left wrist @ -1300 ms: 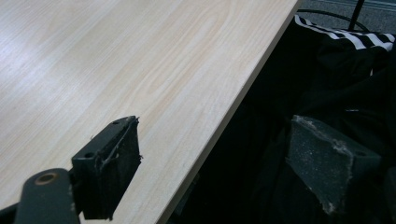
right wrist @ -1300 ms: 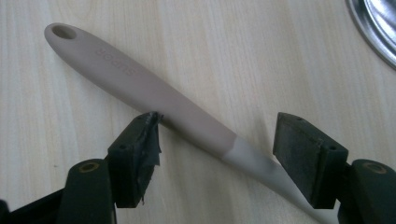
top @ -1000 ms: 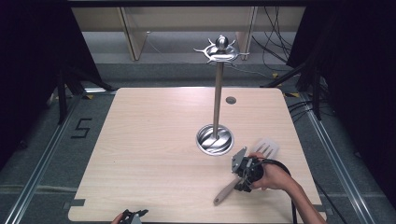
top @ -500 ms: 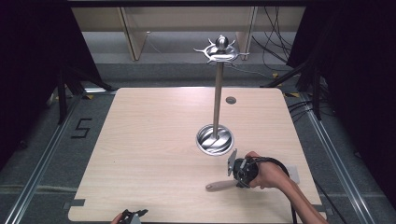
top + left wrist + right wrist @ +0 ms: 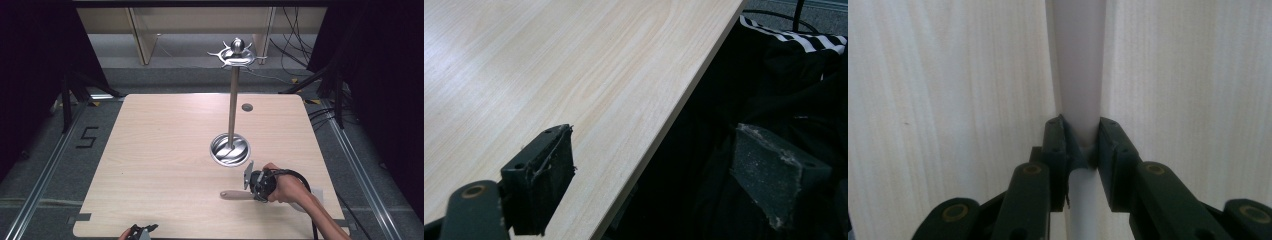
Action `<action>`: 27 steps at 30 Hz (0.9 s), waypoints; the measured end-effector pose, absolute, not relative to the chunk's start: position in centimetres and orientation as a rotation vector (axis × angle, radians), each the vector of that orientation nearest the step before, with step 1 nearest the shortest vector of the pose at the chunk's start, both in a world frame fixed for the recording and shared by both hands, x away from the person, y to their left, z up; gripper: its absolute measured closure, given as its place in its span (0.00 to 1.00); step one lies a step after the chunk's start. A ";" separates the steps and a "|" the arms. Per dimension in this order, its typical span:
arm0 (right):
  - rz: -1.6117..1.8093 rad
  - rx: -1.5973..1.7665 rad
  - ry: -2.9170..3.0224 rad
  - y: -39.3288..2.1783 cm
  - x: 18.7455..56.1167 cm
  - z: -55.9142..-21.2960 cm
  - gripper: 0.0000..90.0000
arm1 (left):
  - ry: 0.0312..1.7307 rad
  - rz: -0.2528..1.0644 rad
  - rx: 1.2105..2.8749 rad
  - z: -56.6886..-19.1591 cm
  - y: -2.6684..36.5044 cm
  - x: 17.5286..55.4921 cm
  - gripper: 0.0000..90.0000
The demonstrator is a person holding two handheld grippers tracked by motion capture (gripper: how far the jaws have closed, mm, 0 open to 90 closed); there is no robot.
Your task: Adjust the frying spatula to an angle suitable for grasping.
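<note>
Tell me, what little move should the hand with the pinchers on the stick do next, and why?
Probably lift it a little off the table. The right gripper has just been closing, and its pads now press both sides of the pale handle, which lies flat on the table. The metal stand with hooks rises close by, so raising the handle looks like the first step toward it.

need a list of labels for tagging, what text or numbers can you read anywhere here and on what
"5": dark figure marked on the grey floor left of the wooden table.
No other text: none on the table, the metal stand, the pale utensil handle, or either claw.
</note>
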State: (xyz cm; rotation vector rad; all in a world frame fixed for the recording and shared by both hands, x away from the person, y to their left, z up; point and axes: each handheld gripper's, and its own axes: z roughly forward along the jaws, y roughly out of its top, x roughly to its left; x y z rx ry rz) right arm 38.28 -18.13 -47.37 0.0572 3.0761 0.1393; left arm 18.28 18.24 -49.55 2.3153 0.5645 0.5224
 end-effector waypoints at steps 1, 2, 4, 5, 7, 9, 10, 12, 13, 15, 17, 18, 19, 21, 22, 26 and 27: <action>0.134 0.093 3.082 -18.2 38.2 -47.4 0.85 | 0.564 0.522 2.314 -49.5 18.2 18.3 0.18; 0.135 0.124 3.071 -18.2 38.0 -47.3 0.85 | 0.565 0.520 2.314 -49.6 18.2 18.3 0.18; 0.138 0.124 3.063 -18.3 38.1 -47.3 0.85 | 0.576 0.505 2.314 -49.6 18.2 18.2 0.18; 0.146 0.114 3.057 -18.3 38.3 -47.3 0.85 | 0.577 0.511 2.315 -49.6 18.2 18.2 0.18; 0.119 0.198 3.072 -18.4 38.0 -47.1 0.85 | 0.562 0.537 2.314 -49.5 18.2 18.2 0.18; 0.172 0.274 3.039 -18.7 37.8 -46.7 0.85 | 0.566 0.522 2.314 -49.5 18.2 18.3 0.18; 0.172 0.274 3.039 -18.7 37.8 -46.7 0.85 | 0.566 0.522 2.314 -49.5 18.2 18.3 0.18; 0.218 0.289 3.016 -18.9 37.7 -46.3 0.85 | 0.564 0.527 2.313 -49.5 18.2 18.2 0.18; 0.290 0.246 2.987 -19.2 38.1 -45.8 0.85 | 0.566 0.518 2.314 -49.6 18.2 18.3 0.18; 0.329 0.252 2.976 -19.6 38.2 -45.2 0.85 | 0.564 0.523 2.316 -49.5 18.2 18.3 0.18; 0.409 0.284 2.960 -19.9 38.2 -44.8 0.85 | 0.566 0.519 2.313 -49.5 18.2 18.3 0.18; 0.420 0.365 2.949 -20.1 38.0 -44.4 0.85 | 0.567 0.516 2.313 -49.5 18.2 18.2 0.18; 0.442 0.317 2.938 -20.3 38.3 -44.1 0.85 | 0.566 0.515 2.310 -49.5 18.2 18.3 0.18; 0.481 0.414 2.914 -20.6 38.1 -43.5 0.85 | 0.566 0.508 2.307 -49.5 18.3 18.3 0.18; 0.481 0.414 2.914 -20.6 38.1 -43.5 0.85 | 0.566 0.508 2.307 -49.5 18.3 18.3 0.18; 0.596 0.439 2.848 -21.4 38.3 -42.6 0.85 | 0.564 0.513 2.306 -49.4 18.3 18.3 0.18; 0.646 0.427 2.821 -21.7 38.5 -42.3 0.85 | 0.568 0.523 2.306 -49.4 18.3 18.2 0.18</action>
